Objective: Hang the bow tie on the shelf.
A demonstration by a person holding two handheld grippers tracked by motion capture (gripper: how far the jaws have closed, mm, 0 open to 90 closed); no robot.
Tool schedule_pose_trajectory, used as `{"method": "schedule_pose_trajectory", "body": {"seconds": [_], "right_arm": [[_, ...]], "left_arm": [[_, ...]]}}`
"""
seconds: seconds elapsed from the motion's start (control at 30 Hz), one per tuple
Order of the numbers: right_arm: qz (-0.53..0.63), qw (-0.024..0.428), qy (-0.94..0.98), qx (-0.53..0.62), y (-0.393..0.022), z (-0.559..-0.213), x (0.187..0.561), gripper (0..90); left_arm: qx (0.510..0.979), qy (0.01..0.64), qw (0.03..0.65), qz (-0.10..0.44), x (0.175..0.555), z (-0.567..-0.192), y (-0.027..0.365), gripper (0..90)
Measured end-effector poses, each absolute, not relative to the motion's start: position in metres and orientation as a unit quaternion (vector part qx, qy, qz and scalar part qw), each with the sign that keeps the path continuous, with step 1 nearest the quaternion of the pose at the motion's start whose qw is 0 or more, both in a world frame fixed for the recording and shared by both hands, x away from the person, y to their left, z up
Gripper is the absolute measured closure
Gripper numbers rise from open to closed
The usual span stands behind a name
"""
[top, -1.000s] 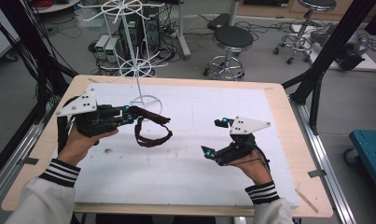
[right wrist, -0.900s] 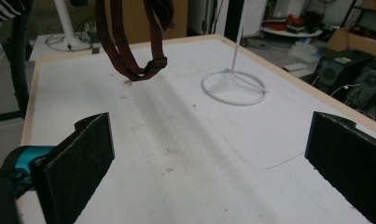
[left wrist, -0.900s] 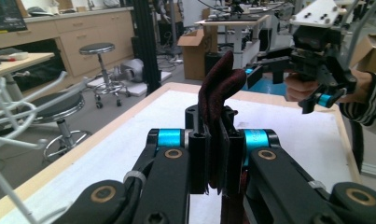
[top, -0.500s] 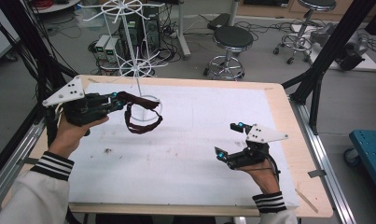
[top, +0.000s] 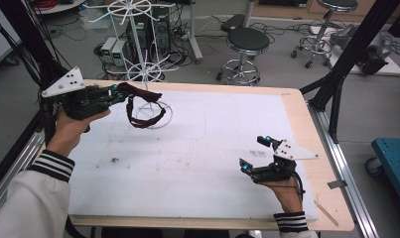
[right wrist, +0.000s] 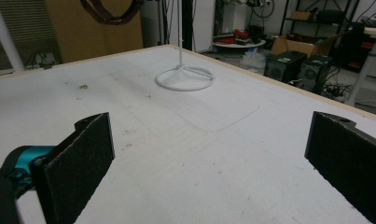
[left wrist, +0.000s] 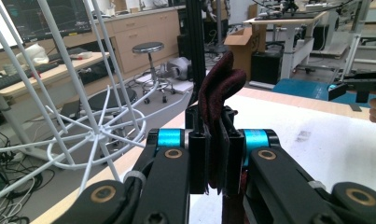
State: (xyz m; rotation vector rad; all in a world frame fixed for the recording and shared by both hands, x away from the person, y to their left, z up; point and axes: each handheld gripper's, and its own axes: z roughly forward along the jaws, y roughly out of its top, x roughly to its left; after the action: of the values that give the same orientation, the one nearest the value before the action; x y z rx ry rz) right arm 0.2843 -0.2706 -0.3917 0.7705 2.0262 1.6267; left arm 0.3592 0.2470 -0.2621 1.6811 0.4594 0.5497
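My left gripper [top: 119, 92] is raised above the table's far left and is shut on a dark red fabric band [top: 144, 106], whose loop hangs beside the white wire rack [top: 144, 74]. In the left gripper view the band [left wrist: 220, 107] is pinched between the jaws of that gripper [left wrist: 217, 161], with the rack's spokes [left wrist: 90, 135] close at the left. My right gripper [top: 253, 154] rests low over the white mat [top: 207, 144] at the near right, open and with nothing in it. The right gripper view shows those wide-apart jaws [right wrist: 213, 158], the rack's round base [right wrist: 185, 78] and the band [right wrist: 108, 14] far off.
The rack stands on a ring base [top: 153, 113] at the far left of the mat. Wooden table edges [top: 306, 124] frame the mat. Stools [top: 247, 42], computer boxes and cables are on the floor beyond the table. A black frame post [top: 346, 54] rises at the right.
My left gripper has risen and moved away towards the rack, carrying the band. My right gripper has drawn back towards the near right edge of the table, still open.
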Motion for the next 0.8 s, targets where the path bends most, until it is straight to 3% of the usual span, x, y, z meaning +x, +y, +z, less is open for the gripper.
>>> {"method": "schedule_pose_trajectory", "body": {"seconds": [0.8], "right_arm": [[0.6,0.25,0.695,0.308,-0.28,-0.411,0.278,0.6]], "left_arm": [[0.754,0.225,0.566,0.247,0.396,-0.248,0.244,84.7]]}}
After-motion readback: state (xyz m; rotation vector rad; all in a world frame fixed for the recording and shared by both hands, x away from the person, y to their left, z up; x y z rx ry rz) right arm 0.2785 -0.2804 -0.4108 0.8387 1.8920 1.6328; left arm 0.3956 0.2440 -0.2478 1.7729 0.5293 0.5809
